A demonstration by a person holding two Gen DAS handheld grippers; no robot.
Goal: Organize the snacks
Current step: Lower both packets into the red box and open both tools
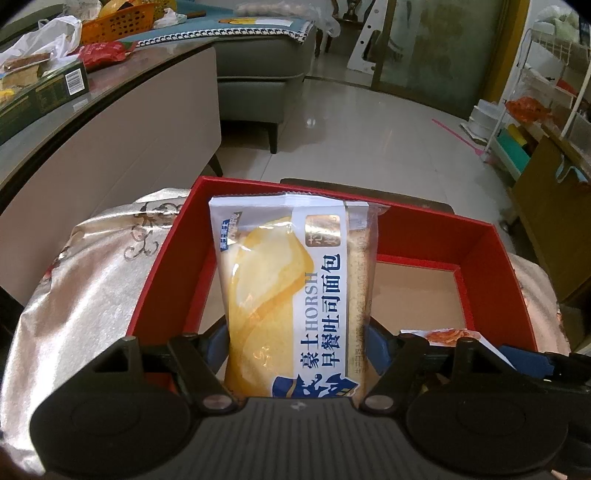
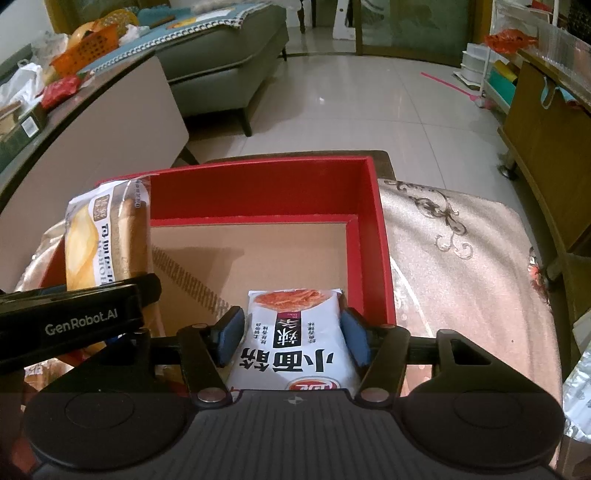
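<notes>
We've got the soft, puffy yellow-and-white toast bread packet (image 1: 291, 295) pinched between our left gripper (image 1: 295, 350) pads, over the red cardboard box (image 1: 436, 236). Our right gripper (image 2: 291, 339) stands apart beside the light, crinkly white snack pouch (image 2: 295, 339): grip mid-body, gently.

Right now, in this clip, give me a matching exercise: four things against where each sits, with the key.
Things:
1. bread packet
2. spicy strip packet
3. red box
4. orange basket

Places:
A. on the patterned cloth
B. between the right gripper's fingers
C. far back on the long table
D. between the left gripper's fingers

Pairs: 1-D, 2-B, 3-A, 4-C
</notes>
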